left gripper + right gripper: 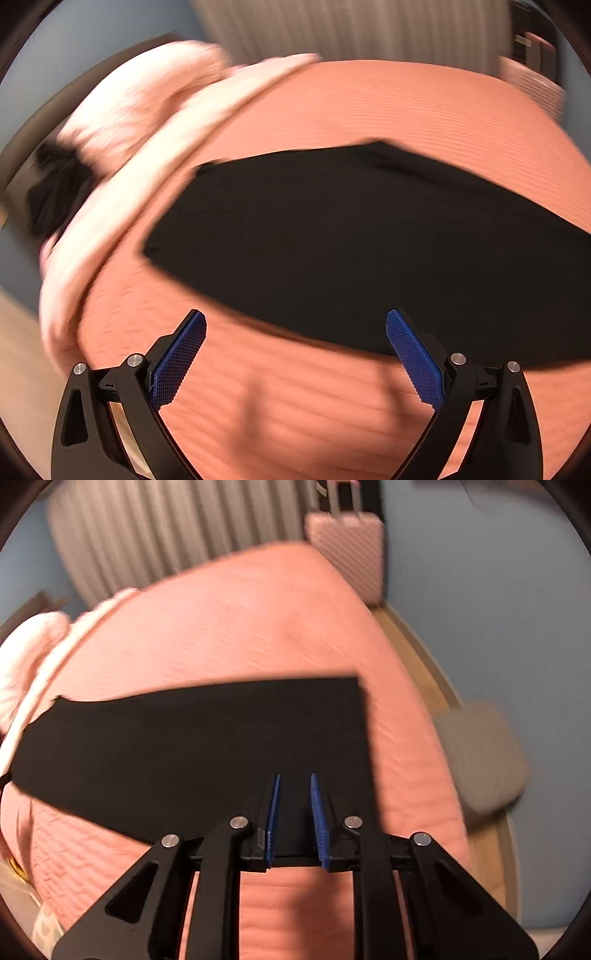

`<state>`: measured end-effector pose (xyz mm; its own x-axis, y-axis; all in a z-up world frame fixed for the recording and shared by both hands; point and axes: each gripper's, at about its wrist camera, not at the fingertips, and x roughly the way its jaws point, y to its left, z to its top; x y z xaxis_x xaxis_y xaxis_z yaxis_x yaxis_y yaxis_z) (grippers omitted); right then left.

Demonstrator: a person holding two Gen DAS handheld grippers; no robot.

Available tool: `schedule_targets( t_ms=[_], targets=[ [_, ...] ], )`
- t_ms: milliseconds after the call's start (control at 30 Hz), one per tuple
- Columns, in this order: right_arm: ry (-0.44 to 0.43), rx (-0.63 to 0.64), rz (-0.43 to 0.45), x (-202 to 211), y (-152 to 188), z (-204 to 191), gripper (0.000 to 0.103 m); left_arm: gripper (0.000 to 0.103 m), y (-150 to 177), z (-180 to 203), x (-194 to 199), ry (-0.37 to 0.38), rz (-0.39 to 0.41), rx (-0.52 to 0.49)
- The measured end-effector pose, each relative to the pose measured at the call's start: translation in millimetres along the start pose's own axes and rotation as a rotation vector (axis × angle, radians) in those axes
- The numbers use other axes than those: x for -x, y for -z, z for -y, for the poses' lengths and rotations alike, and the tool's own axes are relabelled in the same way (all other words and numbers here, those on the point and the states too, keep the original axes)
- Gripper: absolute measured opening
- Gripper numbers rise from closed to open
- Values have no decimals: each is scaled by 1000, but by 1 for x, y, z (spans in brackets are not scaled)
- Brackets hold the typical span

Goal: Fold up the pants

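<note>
Black pants (351, 240) lie flat as a long folded strip across the salmon-pink bedspread (406, 103). In the left wrist view my left gripper (295, 314) hovers over their near edge. Its blue pads (181, 362) are spread wide with nothing between them. In the right wrist view the pants (192, 746) run from the left to a square end on the right. My right gripper (294, 775) hangs above that end's near edge. A narrow gap shows between its pads (319, 823), and no cloth is pinched in it. Both pictures are blurred by motion.
A pale pink blanket and pillow (147, 110) lie along the bed's left side, with a dark item (55, 192) beyond them. A pink suitcase (347, 550) stands by grey curtains (147, 535). A grey stool (484, 757) sits on the wood floor right of the bed (240, 627).
</note>
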<state>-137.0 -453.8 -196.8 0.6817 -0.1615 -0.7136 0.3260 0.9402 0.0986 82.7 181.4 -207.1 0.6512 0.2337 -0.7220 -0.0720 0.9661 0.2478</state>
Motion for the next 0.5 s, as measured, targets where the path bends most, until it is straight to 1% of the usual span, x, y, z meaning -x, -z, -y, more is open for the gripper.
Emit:
schedule_targets(
  t_ms=[33,67,133,167,200,233,267,300,367,400,433,467,500],
  targets=[
    [-24,26,4,8,0,-24,18,97,-3,-21,-14,-42,-12,23],
    [-51,35,-5,10,2,-41,18,97,-7,-46,-34,-74,-27,38],
    [-73,63,-22,11,5,-74,23,97,-15,-80,-71,-143,-37,32],
    [-90,68,-30,11,8,-93,28,97,-18,-90,-88,-162,-56,24],
    [-104,69,-46,9,12,-105,35,98,-22,-99,-108,-158,-79,8],
    [-105,71,-60,6,13,-118,36,98,-27,-106,-127,-105,-85,-11],
    [-108,74,-83,2,15,-132,36,98,-31,-110,-134,-67,-65,-12],
    [-107,74,-102,0,17,-143,36,98,-35,-112,-138,-51,-50,-25],
    [-98,60,-124,2,19,-157,36,98,-47,-112,-143,-51,-35,-71],
    [-103,40,-131,6,19,-164,36,98,-51,-111,-142,-57,-38,-83],
    [-102,19,-131,8,18,-162,36,98,-56,-110,-135,-75,-24,-101],
    [-91,13,-127,14,18,-163,37,97,-58,-107,-124,-108,13,-121],
    [-71,22,-124,19,19,-166,44,97,-59,-105,-114,-130,42,-138]
  ],
)
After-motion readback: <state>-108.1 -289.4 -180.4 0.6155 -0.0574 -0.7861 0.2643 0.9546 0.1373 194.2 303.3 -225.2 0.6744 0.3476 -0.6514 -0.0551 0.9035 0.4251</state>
